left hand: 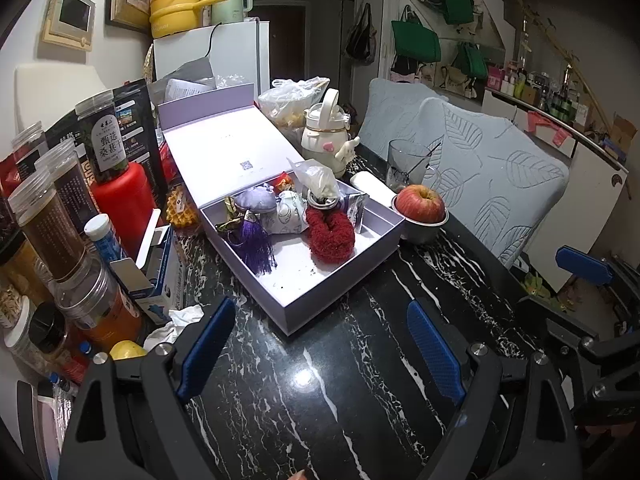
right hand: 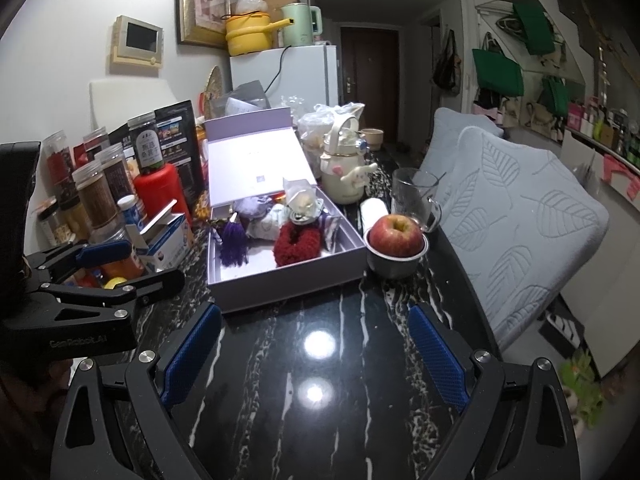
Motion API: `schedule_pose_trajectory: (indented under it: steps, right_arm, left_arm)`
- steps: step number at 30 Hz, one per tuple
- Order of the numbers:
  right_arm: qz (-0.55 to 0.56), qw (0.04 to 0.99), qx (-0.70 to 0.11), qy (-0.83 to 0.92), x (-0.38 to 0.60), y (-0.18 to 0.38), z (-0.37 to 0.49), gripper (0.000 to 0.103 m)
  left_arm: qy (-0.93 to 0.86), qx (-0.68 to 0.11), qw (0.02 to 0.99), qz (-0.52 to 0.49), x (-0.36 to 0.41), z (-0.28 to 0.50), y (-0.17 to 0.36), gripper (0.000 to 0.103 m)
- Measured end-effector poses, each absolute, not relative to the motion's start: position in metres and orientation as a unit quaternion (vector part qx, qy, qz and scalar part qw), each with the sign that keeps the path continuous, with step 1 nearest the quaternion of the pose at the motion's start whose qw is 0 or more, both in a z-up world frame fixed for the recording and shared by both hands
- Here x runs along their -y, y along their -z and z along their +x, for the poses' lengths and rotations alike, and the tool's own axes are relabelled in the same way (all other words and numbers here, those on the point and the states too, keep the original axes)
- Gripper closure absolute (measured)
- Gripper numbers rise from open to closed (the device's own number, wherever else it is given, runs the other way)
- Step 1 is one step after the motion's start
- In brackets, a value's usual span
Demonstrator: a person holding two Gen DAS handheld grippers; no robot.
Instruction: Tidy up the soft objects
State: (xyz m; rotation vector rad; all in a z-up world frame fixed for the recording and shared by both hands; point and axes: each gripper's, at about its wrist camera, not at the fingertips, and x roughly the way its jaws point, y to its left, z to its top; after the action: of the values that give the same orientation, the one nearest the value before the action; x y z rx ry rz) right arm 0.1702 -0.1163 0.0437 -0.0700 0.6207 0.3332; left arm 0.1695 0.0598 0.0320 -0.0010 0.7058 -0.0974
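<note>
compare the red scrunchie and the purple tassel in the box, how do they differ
The red scrunchie is a thick fuzzy ring; the purple tassel is a bunch of loose straight threads fanning out from a bound top. The scrunchie lies nearer the apple side of the box; the tassel lies nearer the jars. The scrunchie looks bulkier, the tassel flatter and longer. Both lie inside the open box, untouched, with both grippers open and apart from them.

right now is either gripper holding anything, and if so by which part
Nothing is held. The left gripper and the right gripper both stand open over bare black marble table, short of the lavender box of soft things.
</note>
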Motion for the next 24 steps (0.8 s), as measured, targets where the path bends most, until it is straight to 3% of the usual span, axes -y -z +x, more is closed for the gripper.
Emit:
schedule_pose_trajectory:
  steps: [24]
  right_arm:
    - [-0.037,0.936,-0.31,-0.162,0.1171,-0.038,0.1684,0.007]
  left_arm:
    - [0.047,-0.354,0.934,0.018,-0.0579,0.1709,-0.0283,0.014]
